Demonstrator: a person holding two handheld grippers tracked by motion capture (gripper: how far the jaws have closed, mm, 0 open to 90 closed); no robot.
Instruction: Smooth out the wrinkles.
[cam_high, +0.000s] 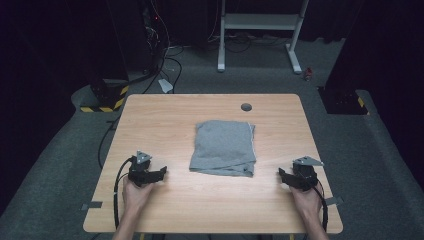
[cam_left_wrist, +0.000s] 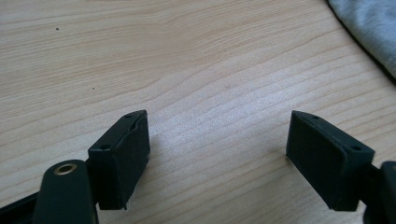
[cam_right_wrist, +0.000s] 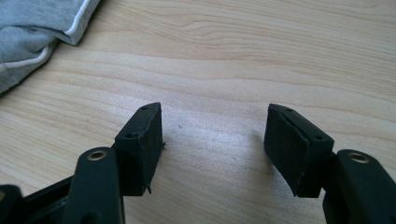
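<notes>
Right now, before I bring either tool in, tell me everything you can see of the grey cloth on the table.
The grey cloth looks like soft knit fabric, folded into a rough rectangle with layered edges at its near end. A white-stitched hem runs along its right edge and shows at a corner in the right gripper view. It lies flat at the middle of the wooden table, apart from both open tools, left tool and right tool.

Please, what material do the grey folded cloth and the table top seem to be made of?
Grey folded cloth: soft knit, probably cotton jersey, matte, with a white stitched hem. Table top: light wood or wood-look laminate; grain lines and a slight sheen show.
</notes>
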